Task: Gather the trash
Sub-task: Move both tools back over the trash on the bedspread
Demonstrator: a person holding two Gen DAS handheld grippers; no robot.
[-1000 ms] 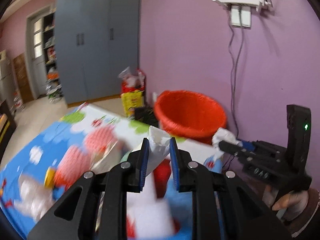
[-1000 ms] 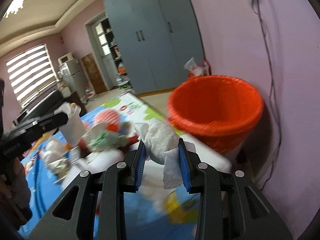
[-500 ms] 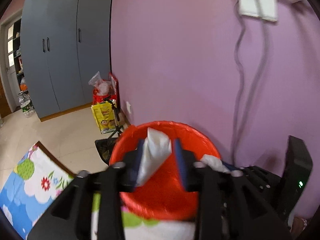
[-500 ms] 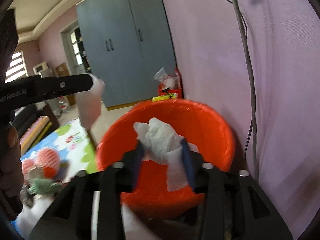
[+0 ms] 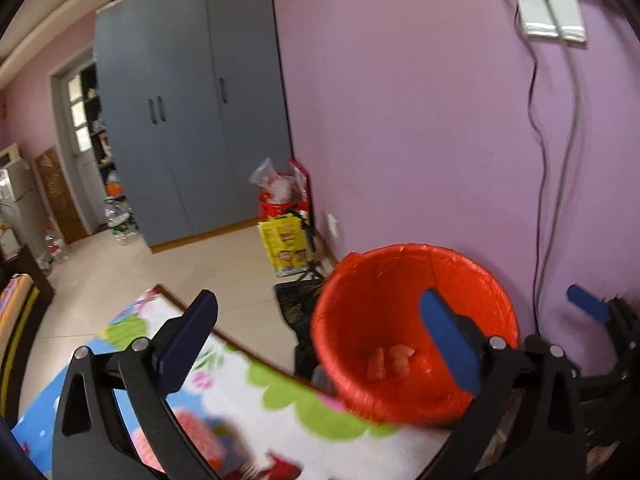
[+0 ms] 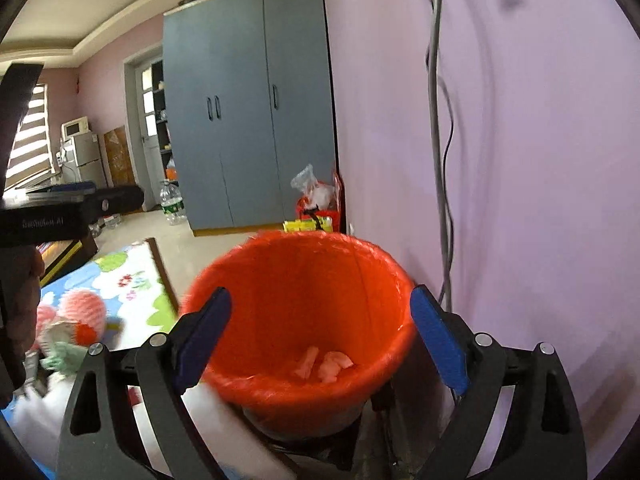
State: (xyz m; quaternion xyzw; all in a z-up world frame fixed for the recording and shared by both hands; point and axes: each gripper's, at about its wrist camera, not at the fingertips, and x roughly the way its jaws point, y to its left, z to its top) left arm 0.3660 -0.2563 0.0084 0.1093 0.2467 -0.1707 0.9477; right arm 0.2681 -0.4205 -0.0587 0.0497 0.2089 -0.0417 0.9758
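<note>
The left gripper [image 5: 320, 332] is spread wide with nothing between its blue pads [image 5: 448, 344]. In its own view the right-hand pad crosses the mouth of the bin [image 5: 416, 280], which sits at about 4 o'clock; the left-hand pad hangs over the mat [image 5: 256, 400] at 7 o'clock.

The right gripper [image 6: 320, 328] is likewise spread and holds nothing. In its view the bin [image 6: 300, 264] fills the gap between the two fingers, at 6 o'clock, close below the camera. The right gripper's blue tip also shows in the left view at 3 o'clock [image 5: 588, 306], just beside the bin's far rim.

The bin is red, lined with a red bag, and stands against the purple wall [image 5: 400, 120]. Two crumpled tissues [image 6: 324, 364] lie on its bottom, tinted red by the liner; they show in the left view too [image 5: 390, 360].

The mat is flowery, and its edge reaches the bin's base. A pink knit toy [image 6: 82, 312] lies on it at 9 o'clock in the right view. A grey wardrobe [image 6: 248, 112] stands at 12 o'clock, with a yellow box [image 5: 284, 246] near the wall beyond the bin.
</note>
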